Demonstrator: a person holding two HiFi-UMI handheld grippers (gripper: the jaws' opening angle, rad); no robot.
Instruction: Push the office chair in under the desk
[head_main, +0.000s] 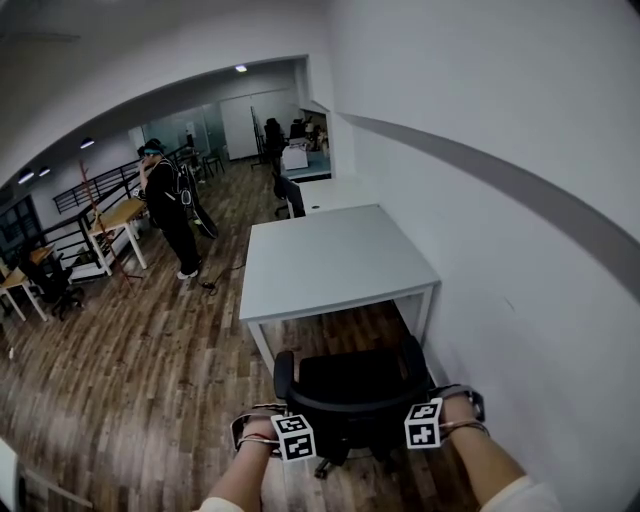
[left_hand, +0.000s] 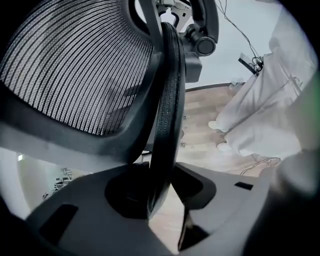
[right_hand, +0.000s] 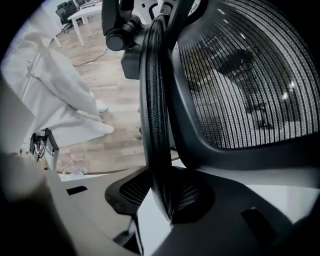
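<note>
A black mesh-backed office chair (head_main: 350, 385) stands just in front of the white desk (head_main: 330, 260), its seat toward the desk's open side. My left gripper (head_main: 268, 415) holds the backrest's top edge at its left end, and my right gripper (head_main: 455, 402) holds the right end. In the left gripper view the backrest's black rim (left_hand: 167, 100) runs down between the jaws of the left gripper (left_hand: 160, 200), which are shut on it. The right gripper view shows the same: the rim (right_hand: 152, 100) is clamped by the right gripper (right_hand: 162, 200).
A white wall (head_main: 520, 250) runs close along the right of desk and chair. The desk's right front leg (head_main: 428, 310) stands near the chair's armrest. A person (head_main: 170, 210) stands on the wooden floor at far left, with more desks and chairs beyond.
</note>
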